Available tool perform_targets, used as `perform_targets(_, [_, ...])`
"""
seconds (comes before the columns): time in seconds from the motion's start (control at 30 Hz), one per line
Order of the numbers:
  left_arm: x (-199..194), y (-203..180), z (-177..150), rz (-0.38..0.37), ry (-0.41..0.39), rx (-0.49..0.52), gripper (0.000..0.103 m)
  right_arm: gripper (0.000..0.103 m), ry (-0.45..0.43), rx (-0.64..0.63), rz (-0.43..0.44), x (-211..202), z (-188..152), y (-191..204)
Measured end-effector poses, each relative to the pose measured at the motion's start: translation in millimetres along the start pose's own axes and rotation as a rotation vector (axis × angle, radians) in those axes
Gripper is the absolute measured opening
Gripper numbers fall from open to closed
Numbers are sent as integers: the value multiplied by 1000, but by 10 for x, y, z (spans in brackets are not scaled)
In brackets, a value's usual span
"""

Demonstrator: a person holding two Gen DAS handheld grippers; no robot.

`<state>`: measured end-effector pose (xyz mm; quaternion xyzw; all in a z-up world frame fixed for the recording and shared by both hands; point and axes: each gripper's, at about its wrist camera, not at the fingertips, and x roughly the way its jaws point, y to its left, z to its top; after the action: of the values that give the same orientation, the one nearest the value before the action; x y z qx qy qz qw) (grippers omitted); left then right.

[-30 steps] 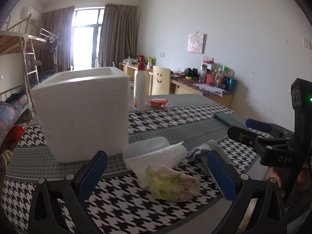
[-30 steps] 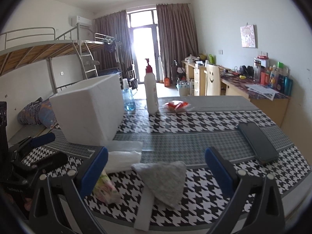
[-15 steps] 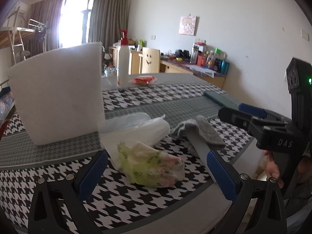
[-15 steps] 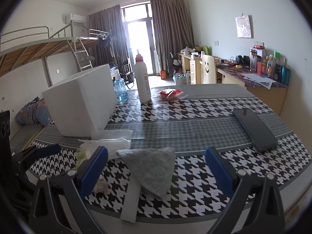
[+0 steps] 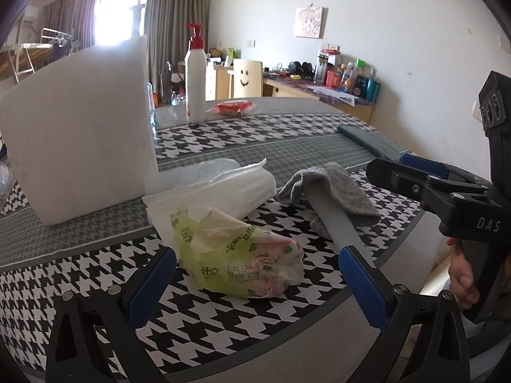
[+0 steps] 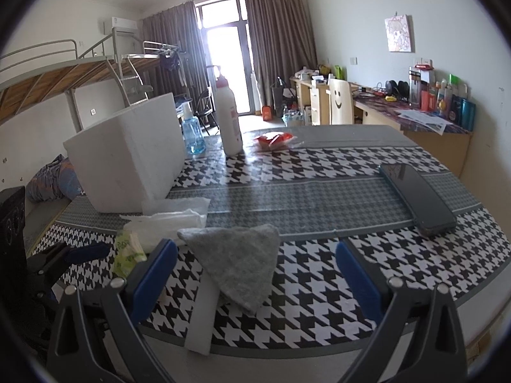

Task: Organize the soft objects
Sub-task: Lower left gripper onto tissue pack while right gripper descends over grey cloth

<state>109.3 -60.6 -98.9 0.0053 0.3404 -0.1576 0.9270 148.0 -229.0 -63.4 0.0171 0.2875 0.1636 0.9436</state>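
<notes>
1. Left gripper [image 5: 255, 282]: fingers spread wide, nothing between the pads. It sits low at the near edge of the table [image 5: 223, 328], with the tissue pack [image 5: 242, 261] lying just ahead, between the two blue pads but untouched.
2. Tissue pack: green-and-pink soft plastic wrapper, crumpled, a tissue poking out of the top. It rests on the houndstooth cloth near the near edge.
3. Behind the pack, touching it, a white plastic bag [image 5: 223, 185] lies flat, its far end against the foot of the white foam box [image 5: 80, 127].
4. Grey cloth [image 6: 236, 261]: draped over a pale flat strip [image 6: 201, 319] that runs to the near edge. It lies between the right gripper's pads, not gripped.
5. Right gripper [image 6: 255, 282]: fingers wide apart, empty, held at the near edge. In the left wrist view a hand [image 5: 463, 277] holds its grip.
6. Foam box stands upright toward the left side of the table.
7. Far edge: white pump bottle [image 6: 228, 118], a blue-tinted bottle [image 6: 191, 134] beside the box, and a red wrapped snack [image 6: 274, 138].
8. Dark phone [image 6: 415, 198] lies flat near the right edge.
</notes>
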Motion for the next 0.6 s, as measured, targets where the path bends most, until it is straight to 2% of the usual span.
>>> perform_targets(0.4, [212,-97,29,32,61,49,101,101,30,25,15,46,-35,-94])
perform_targets(0.57, [278,-93,15,75,90,65,91,101,36,23,23,63,-28,-88])
perform_targets(0.6, [296,-79,11,83,99,61,85,101,36,24,27,62,-28,-91])
